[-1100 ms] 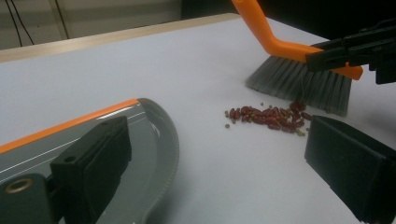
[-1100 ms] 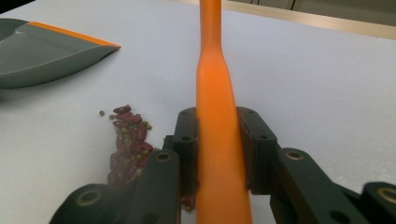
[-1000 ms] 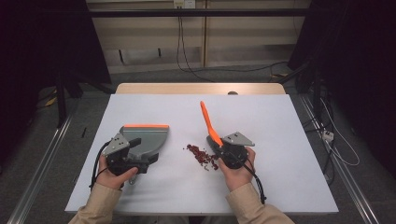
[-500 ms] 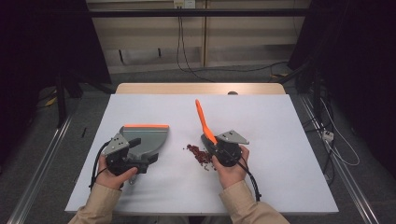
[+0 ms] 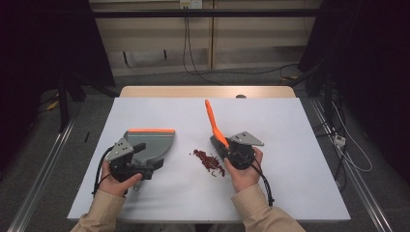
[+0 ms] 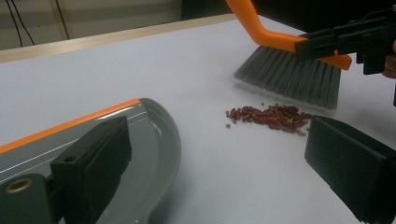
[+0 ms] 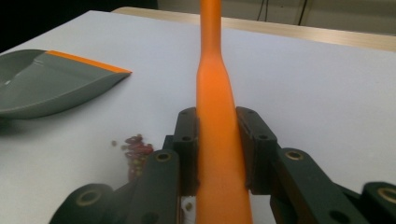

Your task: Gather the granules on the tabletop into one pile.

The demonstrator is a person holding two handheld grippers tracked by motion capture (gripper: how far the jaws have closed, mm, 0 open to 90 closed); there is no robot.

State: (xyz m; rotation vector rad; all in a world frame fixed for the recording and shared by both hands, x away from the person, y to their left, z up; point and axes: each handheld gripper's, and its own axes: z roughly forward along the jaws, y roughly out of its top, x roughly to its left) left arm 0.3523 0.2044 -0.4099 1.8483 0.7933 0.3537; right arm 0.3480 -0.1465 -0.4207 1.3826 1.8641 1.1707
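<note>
1. The right claw (image 5: 227,149) is pinched on the orange handle of the brush (image 5: 212,123); in the right gripper view its 2 black jaws press against both sides of that handle (image 7: 215,140).
2. The brush stands tilted, its handle rising away from the person in the high view, and its grey bristles (image 6: 289,77) point down at the worktop (image 5: 290,121).
3. In the left gripper view the bristles sit just behind the beans (image 6: 271,115), with the tips close to the pile; whether they touch it I cannot tell.
4. The beans (image 5: 209,162) are a small heap of dark red pieces with a few loose green ones beside it, lying on the white worktop between the 2 hands, just left of the right claw.
5. The left claw (image 5: 145,162) sits over the grey dustpan (image 5: 150,145) at its near end. In the left gripper view 1 jaw lies over the pan and the other stands well apart over bare worktop, so the jaws look spread; whether the pan's handle is gripped I cannot tell.
6. The dustpan lies flat on the worktop, its orange lip (image 5: 151,130) on the far edge, well apart from the beans.
</note>
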